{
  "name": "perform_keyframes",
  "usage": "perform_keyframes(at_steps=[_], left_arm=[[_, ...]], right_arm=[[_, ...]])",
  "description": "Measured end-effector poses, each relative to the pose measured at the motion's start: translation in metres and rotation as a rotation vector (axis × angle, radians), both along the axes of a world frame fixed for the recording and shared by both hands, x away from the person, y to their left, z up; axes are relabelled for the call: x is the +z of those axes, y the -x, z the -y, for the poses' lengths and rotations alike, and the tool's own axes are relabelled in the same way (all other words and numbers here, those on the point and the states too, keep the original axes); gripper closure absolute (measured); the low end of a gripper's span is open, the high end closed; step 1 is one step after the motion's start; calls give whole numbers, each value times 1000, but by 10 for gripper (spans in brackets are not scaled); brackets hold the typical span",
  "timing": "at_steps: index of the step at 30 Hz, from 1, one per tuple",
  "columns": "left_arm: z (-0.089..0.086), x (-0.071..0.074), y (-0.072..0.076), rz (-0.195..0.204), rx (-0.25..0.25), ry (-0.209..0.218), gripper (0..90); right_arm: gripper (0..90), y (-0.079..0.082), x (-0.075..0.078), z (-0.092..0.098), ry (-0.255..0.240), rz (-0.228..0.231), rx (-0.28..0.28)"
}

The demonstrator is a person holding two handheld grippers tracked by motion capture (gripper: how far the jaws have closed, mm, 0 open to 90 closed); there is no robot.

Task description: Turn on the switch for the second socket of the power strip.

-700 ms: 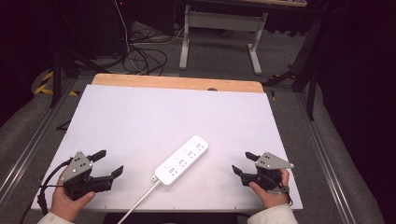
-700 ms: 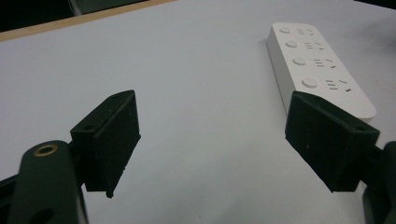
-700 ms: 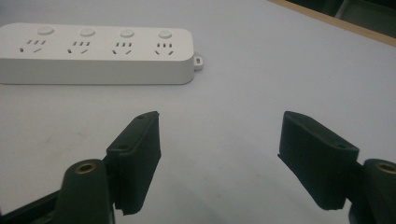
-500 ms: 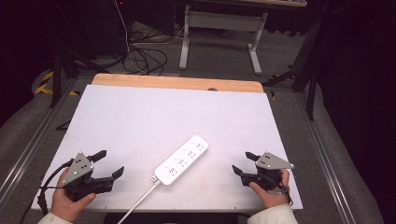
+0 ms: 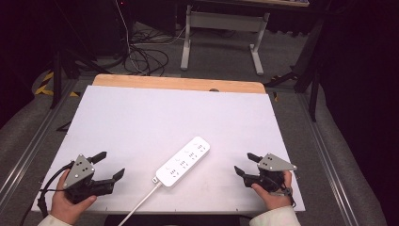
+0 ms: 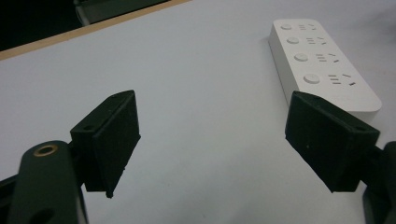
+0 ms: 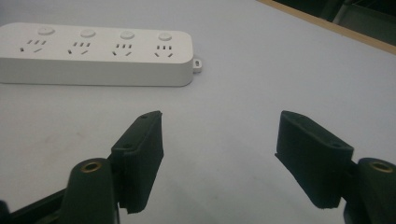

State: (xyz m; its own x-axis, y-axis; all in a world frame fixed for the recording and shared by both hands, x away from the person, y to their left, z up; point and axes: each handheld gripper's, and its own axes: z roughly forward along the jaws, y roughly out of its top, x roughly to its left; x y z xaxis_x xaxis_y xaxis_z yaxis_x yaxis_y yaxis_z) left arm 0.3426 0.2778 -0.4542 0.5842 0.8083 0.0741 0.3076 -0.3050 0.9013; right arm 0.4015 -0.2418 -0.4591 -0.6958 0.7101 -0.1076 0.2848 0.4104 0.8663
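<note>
The white power strip (image 5: 182,161) lies slantwise near the front middle of the table (image 5: 141,117), its cord running off the near edge. The left gripper (image 5: 109,164) and right gripper (image 5: 243,163) rest either side of it — jaws wide apart, holding nothing. A good approach, I judge, is to come in square across the strip's narrow width — not its length.

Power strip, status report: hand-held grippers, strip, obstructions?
Left hand-held gripper open, right hand-held gripper open, both empty. Power strip flat between them, untouched. Nothing in the way.
</note>
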Motion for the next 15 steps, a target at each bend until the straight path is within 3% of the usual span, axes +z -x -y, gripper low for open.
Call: perform_keyframes(at_steps=[7, 12, 15], left_arm=[[-1, 0, -1, -4, 4, 6, 183], [-2, 0, -1, -4, 7, 8, 183], [-2, 1, 0, -6, 9, 9, 183]], right_arm=[[410, -2, 3, 1, -15, -22, 10], [511, -7, 5, -3, 5, -70, 50], [512, -8, 12, -7, 20, -70, 55]])
